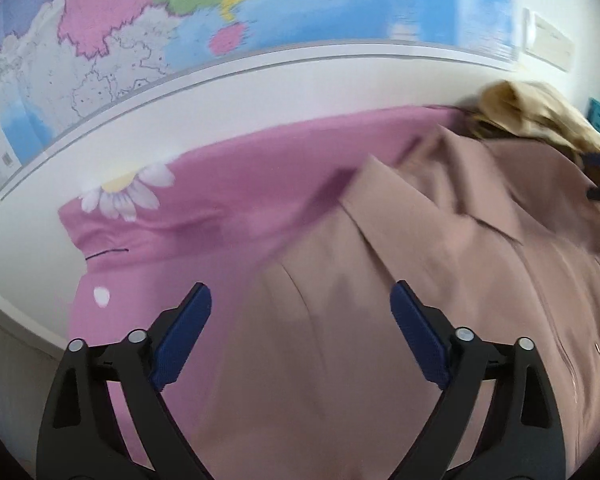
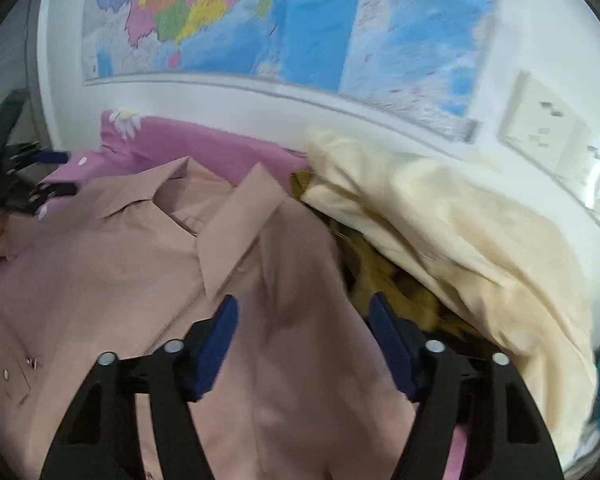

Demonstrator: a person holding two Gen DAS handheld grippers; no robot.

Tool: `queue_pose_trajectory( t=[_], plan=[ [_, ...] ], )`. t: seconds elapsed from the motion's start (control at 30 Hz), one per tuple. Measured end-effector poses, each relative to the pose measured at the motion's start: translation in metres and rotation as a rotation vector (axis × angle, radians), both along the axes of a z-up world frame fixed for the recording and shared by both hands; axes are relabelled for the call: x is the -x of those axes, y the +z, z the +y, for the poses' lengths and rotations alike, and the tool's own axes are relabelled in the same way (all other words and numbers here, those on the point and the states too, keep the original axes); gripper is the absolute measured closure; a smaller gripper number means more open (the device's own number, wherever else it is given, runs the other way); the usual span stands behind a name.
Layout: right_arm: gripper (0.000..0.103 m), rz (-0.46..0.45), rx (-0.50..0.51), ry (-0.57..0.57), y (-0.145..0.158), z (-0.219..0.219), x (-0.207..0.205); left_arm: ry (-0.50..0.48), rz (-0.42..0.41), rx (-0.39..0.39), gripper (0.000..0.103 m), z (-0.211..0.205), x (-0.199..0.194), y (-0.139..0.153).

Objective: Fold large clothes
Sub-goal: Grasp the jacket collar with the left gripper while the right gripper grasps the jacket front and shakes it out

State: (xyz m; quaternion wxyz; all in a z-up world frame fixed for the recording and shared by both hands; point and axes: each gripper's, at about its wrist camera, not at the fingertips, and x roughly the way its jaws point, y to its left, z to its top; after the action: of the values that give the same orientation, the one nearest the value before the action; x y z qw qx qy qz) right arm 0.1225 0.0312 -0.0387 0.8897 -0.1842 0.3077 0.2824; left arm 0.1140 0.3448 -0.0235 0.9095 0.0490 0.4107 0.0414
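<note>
Nearest, the left hand-held gripper (image 1: 300, 304) hangs wide open and empty above the dusty-pink collared zip jacket (image 1: 400, 300). The right hand-held gripper (image 2: 302, 320) is also parted, holding nothing, over the jacket's folded-in sleeve. The jacket lies spread on a pink daisy-print sheet (image 1: 188, 216). To fold well, I judge each gripper should pinch an outer edge and carry it across evenly. Beyond lie a cream crumpled garment (image 2: 440, 216), a white wall socket (image 2: 540, 128) and a coloured wall map (image 2: 280, 20).

A home bedroom: pink daisy-print bedsheet (image 1: 204, 216), wall map (image 2: 284, 28), wall socket (image 2: 548, 124), heaped clothes (image 2: 452, 216).
</note>
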Motion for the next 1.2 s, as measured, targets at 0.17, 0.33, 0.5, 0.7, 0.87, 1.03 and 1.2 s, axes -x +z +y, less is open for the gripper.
queue_pose_trajectory(
  t=[0.17,0.33,0.5,0.7,0.87,1.03,1.2],
  plan=[
    [0.042,-0.009,0.084,0.018,-0.007,0.028,-0.022,0.017,0.048,0.054,0.025,0.017,-0.045,-0.015],
    [0.071,0.037,0.153,-0.013,-0.023,0.04,-0.05,-0.052,0.175,0.25,0.009,0.029,-0.076,-0.046],
    [0.095,0.041,0.051,0.01,0.006,0.02,-0.04,-0.128,0.209,0.354,0.027,0.025,-0.079,-0.058],
    [0.096,-0.102,-0.137,0.019,0.079,-0.018,-0.019,-0.153,0.04,0.379,0.078,0.018,-0.062,-0.025],
    [0.095,-0.021,-0.188,-0.107,0.063,-0.036,-0.064,-0.076,-0.079,0.4,0.08,0.013,-0.064,0.002],
    [0.073,0.054,-0.229,-0.156,0.043,-0.044,-0.073,0.0,0.048,0.189,0.068,-0.02,-0.091,-0.031],
    [0.045,-0.012,-0.236,-0.168,0.063,-0.062,-0.045,0.067,-0.013,0.19,0.044,-0.015,-0.073,-0.023]
  ],
)
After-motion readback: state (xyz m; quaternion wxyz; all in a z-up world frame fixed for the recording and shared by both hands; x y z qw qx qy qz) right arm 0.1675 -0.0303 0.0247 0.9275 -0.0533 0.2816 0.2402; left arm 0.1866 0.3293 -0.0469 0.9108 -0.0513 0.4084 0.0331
